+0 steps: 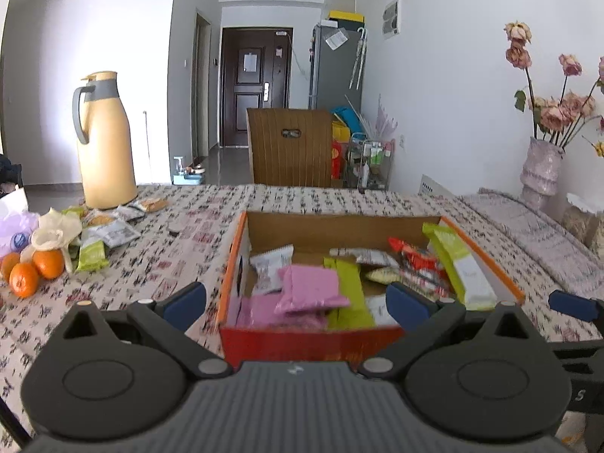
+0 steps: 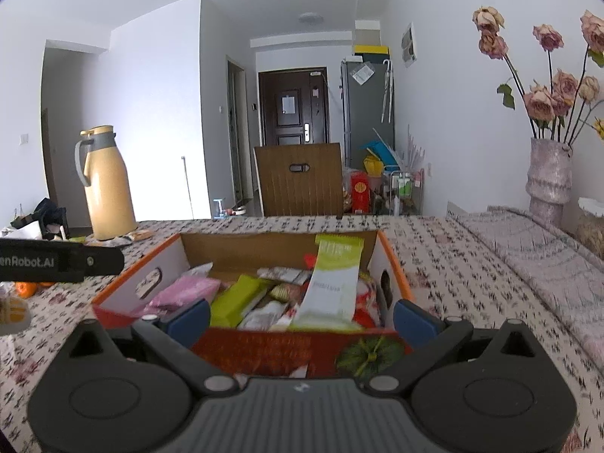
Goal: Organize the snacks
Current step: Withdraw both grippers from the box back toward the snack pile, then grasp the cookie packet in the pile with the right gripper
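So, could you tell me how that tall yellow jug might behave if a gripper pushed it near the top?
The yellow jug stands tall on a fairly narrow base, so a high push would probably tip it. Its smooth sides look slippery; the handle seems a safer hold. Its weight cannot be judged.

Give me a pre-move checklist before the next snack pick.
1. Left gripper open, holding nothing: ok.
2. Right gripper open, holding nothing: ok.
3. Box open-topped, upright on the table: ok.
4. Loose snacks left on the table by the thermos: not ok, unsorted.
5. Oranges beside that pile, could get bumped: cannot tell.
6. Room in the box for more: cannot tell, packets overlap.
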`<state>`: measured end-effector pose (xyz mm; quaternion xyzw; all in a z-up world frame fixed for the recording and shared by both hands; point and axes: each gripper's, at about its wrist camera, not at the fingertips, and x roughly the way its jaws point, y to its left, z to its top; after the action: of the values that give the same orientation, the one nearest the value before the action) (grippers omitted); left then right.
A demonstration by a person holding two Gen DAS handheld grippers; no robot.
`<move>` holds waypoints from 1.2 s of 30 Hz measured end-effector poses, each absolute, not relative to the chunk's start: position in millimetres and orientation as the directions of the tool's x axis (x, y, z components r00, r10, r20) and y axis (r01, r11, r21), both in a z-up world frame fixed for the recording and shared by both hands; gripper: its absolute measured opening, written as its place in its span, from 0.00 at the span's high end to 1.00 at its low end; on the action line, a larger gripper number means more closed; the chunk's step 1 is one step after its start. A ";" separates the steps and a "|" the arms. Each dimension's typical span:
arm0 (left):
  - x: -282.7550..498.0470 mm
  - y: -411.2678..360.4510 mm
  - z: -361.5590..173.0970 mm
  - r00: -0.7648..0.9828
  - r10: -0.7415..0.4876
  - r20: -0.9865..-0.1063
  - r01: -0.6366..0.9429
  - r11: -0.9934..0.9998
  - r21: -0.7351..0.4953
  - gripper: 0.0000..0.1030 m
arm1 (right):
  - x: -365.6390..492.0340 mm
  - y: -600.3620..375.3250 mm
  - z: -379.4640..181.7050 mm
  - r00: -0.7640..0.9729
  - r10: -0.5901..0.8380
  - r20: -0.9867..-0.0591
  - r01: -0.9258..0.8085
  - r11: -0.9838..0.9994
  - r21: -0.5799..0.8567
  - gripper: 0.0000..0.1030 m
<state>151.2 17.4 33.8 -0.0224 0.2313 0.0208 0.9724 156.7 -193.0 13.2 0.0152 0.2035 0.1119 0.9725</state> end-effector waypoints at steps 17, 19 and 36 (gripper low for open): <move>115.1 29.7 -12.5 0.848 0.019 -0.530 -0.042 0.999 -0.033 0.00 | 118.8 -198.4 -19.9 0.844 0.227 -0.486 -0.213 0.973 0.085 0.00; 114.3 30.9 -18.8 0.845 0.020 -0.535 -0.044 0.998 -0.033 0.00 | 117.1 -200.6 -23.3 0.839 0.226 -0.495 -0.209 0.974 0.090 0.00; 117.3 30.1 -42.1 0.839 -0.013 -0.544 -0.015 0.999 -0.048 0.00 | 118.0 -198.2 -41.4 0.808 0.224 -0.545 -0.203 0.974 0.100 0.00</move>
<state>117.3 30.1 -42.1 -0.0252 0.2840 0.0005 0.9585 118.0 -198.2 -41.4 0.0183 0.2887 0.1123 0.9506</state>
